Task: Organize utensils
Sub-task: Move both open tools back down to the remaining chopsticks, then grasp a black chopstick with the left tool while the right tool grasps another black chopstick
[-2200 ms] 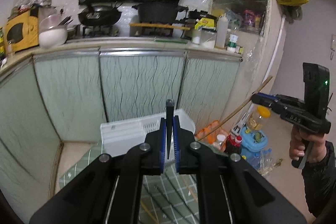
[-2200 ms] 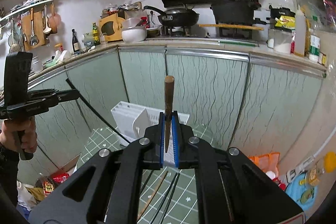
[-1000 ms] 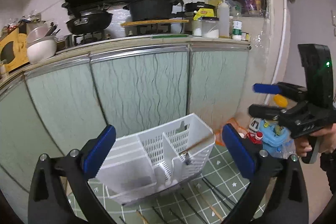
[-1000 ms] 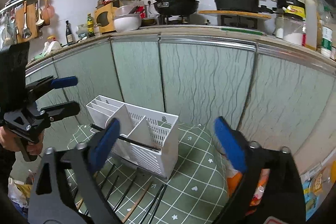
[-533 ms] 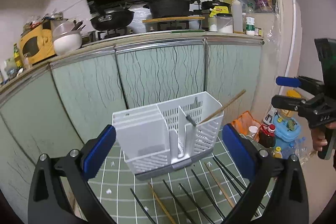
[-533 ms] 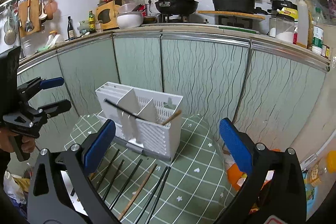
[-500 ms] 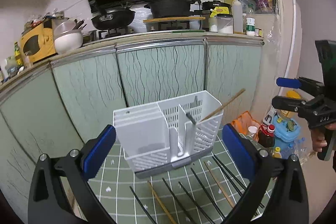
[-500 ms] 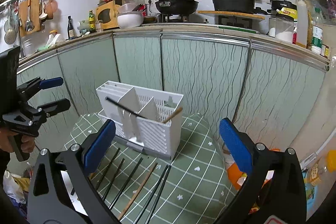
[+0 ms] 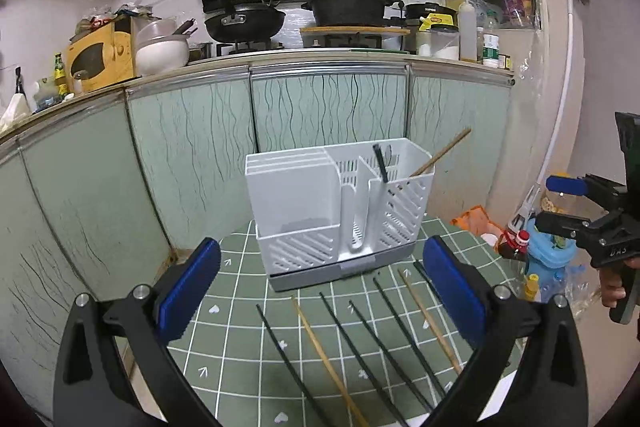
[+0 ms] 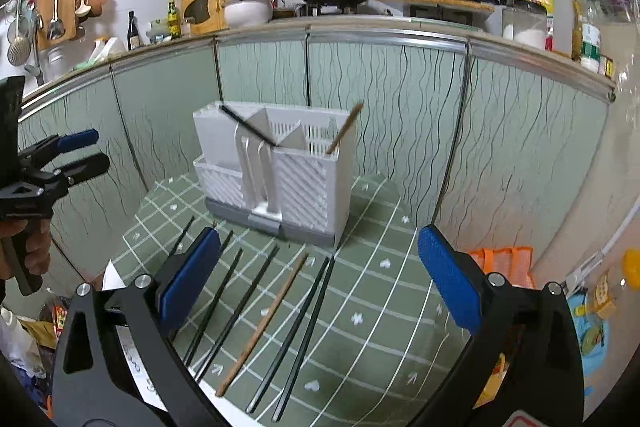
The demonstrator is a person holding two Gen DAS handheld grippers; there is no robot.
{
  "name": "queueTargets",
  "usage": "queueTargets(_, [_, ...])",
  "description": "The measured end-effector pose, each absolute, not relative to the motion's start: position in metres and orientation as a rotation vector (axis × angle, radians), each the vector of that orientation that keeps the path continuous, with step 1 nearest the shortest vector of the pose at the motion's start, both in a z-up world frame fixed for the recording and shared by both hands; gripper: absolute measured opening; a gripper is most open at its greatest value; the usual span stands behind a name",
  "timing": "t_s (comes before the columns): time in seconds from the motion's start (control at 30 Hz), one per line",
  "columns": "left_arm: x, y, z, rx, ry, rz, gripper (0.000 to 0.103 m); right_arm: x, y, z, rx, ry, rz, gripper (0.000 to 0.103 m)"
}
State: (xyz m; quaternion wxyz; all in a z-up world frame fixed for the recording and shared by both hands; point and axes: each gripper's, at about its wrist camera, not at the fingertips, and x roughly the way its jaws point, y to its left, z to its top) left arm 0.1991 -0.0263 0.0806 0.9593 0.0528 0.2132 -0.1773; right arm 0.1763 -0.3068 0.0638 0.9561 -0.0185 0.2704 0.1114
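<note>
White caddy [image 9: 340, 211] holds two chopsticks; seven chopsticks [image 10: 262, 323] lie on the desk [image 10: 380, 291]. Left gripper [image 9: 320, 285] and right gripper [image 10: 318, 279] gape wide, empty.

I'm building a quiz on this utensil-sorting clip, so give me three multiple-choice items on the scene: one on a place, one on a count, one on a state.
1. Where does the wooden chopstick in the white caddy stand?
A. right-hand compartment in the left wrist view
B. left solid compartment
C. on the mat

2. How many wooden chopsticks lie loose on the green mat, in the left wrist view?
A. none
B. two
C. five

3. How do the jaws of the left gripper and right gripper stand?
A. both open
B. both shut
C. only the left open

Answers: 1 A, it leans out of that slotted section. 2 B, two tan sticks lie among the black ones. 3 A, the blue pads are spread wide and hold nothing.
</note>
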Motion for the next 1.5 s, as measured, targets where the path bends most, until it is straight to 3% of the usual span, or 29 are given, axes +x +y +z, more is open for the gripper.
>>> queueTargets(1.0, [0.152,0.005,-0.047,0.103,0.541,-0.233,0.098,0.146,-0.304,-0.049,-0.049,0.691,0.182,0.095])
queueTargets(1.07, [0.151,0.006,-0.055,0.093,0.555,-0.220,0.088,0.145,-0.305,-0.053,-0.046,0.694,0.179,0.095])
queueTargets(1.2, [0.150,0.007,-0.070,0.066,0.595,-0.197,0.082,0.143,-0.308,-0.060,-0.034,0.702,0.173,0.095])
queueTargets(1.5, [0.148,-0.008,-0.097,0.082,0.669,-0.205,0.054,0.139,-0.315,-0.067,-0.007,0.714,0.154,0.095])
